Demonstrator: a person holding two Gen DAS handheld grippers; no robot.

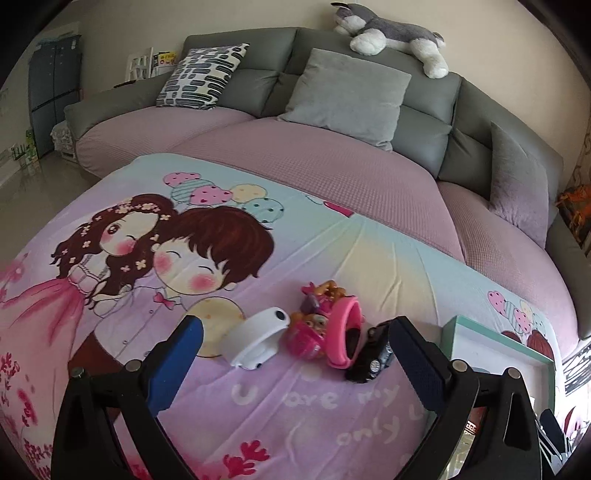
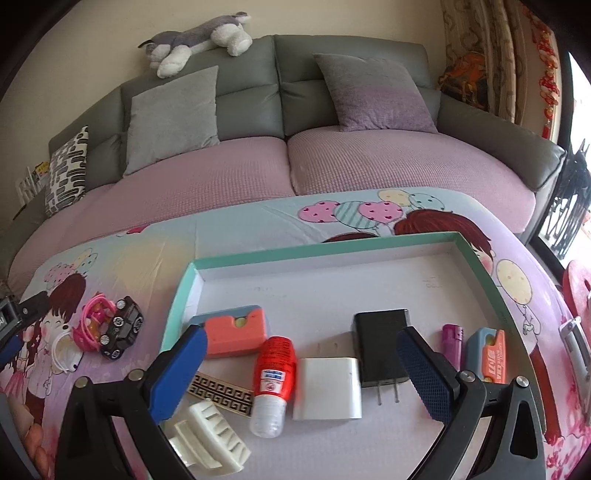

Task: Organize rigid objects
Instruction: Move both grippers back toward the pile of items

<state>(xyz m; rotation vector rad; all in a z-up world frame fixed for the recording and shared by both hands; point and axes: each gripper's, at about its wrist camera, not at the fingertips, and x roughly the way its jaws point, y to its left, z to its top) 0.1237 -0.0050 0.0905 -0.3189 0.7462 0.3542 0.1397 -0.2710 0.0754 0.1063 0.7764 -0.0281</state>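
On the cartoon blanket, a white wristband (image 1: 255, 341), a pink toy watch (image 1: 341, 332) on a pink figure toy (image 1: 314, 314) and a black toy car (image 1: 373, 356) lie between the fingers of my open left gripper (image 1: 291, 354). The right wrist view has the same pile: the black toy car (image 2: 122, 326) and the pink watch (image 2: 92, 325), left of the teal-rimmed tray (image 2: 295, 251). My open right gripper (image 2: 301, 363) hovers over the tray, above a red-capped bottle (image 2: 273, 384), a white charger (image 2: 328, 387) and a black charger (image 2: 382, 349).
The tray also holds an orange block (image 2: 234, 332), a white clip (image 2: 210, 435), a patterned strip (image 2: 221, 393), a purple lighter (image 2: 452, 343) and a blue-orange case (image 2: 487, 354). Its corner (image 1: 498, 343) shows right of my left gripper. Behind stands a grey sofa (image 1: 332, 122) with cushions and a plush dog (image 1: 391, 33).
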